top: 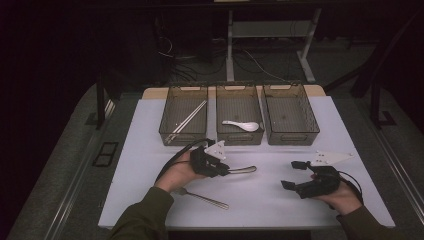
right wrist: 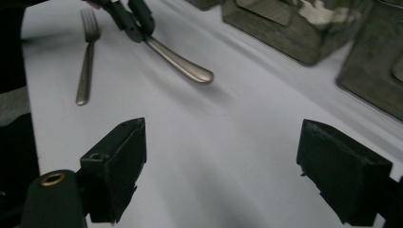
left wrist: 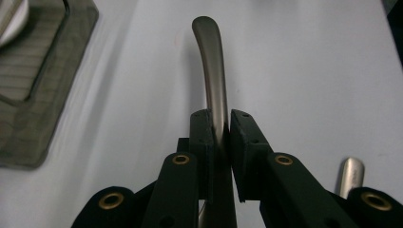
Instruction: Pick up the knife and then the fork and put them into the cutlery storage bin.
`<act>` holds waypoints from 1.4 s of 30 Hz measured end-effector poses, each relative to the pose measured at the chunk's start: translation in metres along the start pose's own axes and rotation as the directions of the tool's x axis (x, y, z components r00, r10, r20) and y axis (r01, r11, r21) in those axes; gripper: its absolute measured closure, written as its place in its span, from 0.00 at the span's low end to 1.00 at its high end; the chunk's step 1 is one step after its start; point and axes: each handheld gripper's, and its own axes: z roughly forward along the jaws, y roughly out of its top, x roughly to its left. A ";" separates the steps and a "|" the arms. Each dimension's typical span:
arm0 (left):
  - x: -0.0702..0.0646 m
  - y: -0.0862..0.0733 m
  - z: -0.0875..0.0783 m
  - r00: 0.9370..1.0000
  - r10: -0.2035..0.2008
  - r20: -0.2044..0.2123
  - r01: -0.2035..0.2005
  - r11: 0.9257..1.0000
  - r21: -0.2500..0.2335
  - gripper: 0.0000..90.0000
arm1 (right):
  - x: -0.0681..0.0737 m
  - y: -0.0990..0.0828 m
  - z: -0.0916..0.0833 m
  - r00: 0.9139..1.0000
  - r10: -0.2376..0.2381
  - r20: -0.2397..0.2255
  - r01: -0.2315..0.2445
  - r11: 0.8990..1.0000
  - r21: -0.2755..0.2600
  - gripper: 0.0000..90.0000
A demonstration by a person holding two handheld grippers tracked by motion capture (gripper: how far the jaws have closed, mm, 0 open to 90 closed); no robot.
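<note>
Your left claw is clamped narrowly on a metal utensil handle, lifted near the tabletop's middle. Your right claw gapes wide, holding nothing, near the right edge.

A white table is seen bearing 3 dark mesh bins along its far edge. Pale chopsticks lie in the left bin, a white ceramic spoon in the middle one. A metal utensil handle is clamped by the left gripper. A steel fork lies nearby. The right gripper is held spread wide.
</note>
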 end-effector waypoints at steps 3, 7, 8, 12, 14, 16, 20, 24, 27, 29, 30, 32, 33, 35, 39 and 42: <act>-0.002 0.005 -0.005 1.000 0.015 0.003 -0.015 1.000 -0.010 0.88 | 0.003 0.009 0.007 0.999 -0.045 -0.030 0.046 0.998 0.031 0.24; -0.005 0.012 -0.008 1.000 0.021 0.012 -0.020 0.999 -0.027 0.88 | 0.007 0.021 0.016 0.994 -0.075 -0.077 0.078 0.996 0.039 0.25; -0.006 0.014 -0.009 1.000 0.028 0.015 -0.027 0.999 -0.023 0.88 | 0.008 0.025 0.018 0.993 -0.096 -0.071 0.099 0.994 0.046 0.26; -0.008 0.021 -0.009 0.998 0.054 0.013 -0.054 0.998 -0.035 0.88 | 0.013 0.038 0.026 0.983 -0.163 -0.086 0.168 0.984 0.059 0.29; -0.010 0.025 -0.009 0.998 0.065 0.014 -0.065 0.997 -0.031 0.88 | 0.014 0.045 0.030 0.978 -0.188 -0.094 0.194 0.979 0.065 0.30; -0.012 0.029 -0.008 0.997 0.076 0.016 -0.075 0.997 -0.033 0.88 | 0.017 0.052 0.034 0.971 -0.210 -0.117 0.219 0.973 0.071 0.32; -0.016 0.036 -0.006 0.994 0.104 0.026 -0.103 0.994 -0.024 0.88 | 0.021 0.065 0.045 0.950 -0.260 -0.173 0.279 0.956 0.092 0.39; -0.019 0.041 -0.005 0.991 0.126 0.037 -0.125 0.992 -0.026 0.88 | 0.022 0.073 0.058 0.927 -0.294 -0.232 0.328 0.936 0.124 0.47; -0.020 0.043 -0.006 0.990 0.133 0.040 -0.132 0.991 -0.037 0.88 | 0.022 0.079 0.066 0.904 -0.327 -0.276 0.375 0.917 0.139 0.53; -0.021 0.045 -0.006 0.989 0.143 0.041 -0.142 0.989 -0.037 0.88 | 0.022 0.081 0.071 0.893 -0.332 -0.304 0.389 0.909 0.149 0.58; -0.021 0.045 -0.006 0.988 0.147 0.040 -0.146 0.989 -0.034 0.88 | 0.022 0.082 0.074 0.888 -0.338 -0.311 0.397 0.905 0.150 0.60; -0.021 0.045 -0.006 0.988 0.151 0.040 -0.150 0.988 -0.036 0.88 | 0.024 0.083 0.078 0.877 -0.347 -0.333 0.416 0.895 0.161 0.65; -0.022 0.044 -0.006 0.989 0.139 0.046 -0.137 0.990 -0.037 0.88 | 0.025 0.084 0.079 0.871 -0.353 -0.342 0.425 0.890 0.162 0.67; -0.022 0.044 -0.005 0.990 0.135 0.051 -0.133 0.990 -0.038 0.88 | 0.027 0.084 0.081 0.862 -0.361 -0.356 0.441 0.880 0.175 0.71; -0.023 0.044 -0.004 0.988 0.142 0.060 -0.140 0.989 -0.036 0.88 | 0.029 0.084 0.085 0.851 -0.370 -0.373 0.459 0.869 0.187 0.79; -0.023 0.045 -0.003 0.986 0.158 0.059 -0.155 0.987 -0.038 0.88 | 0.030 0.084 0.085 0.846 -0.367 -0.387 0.463 0.865 0.191 0.81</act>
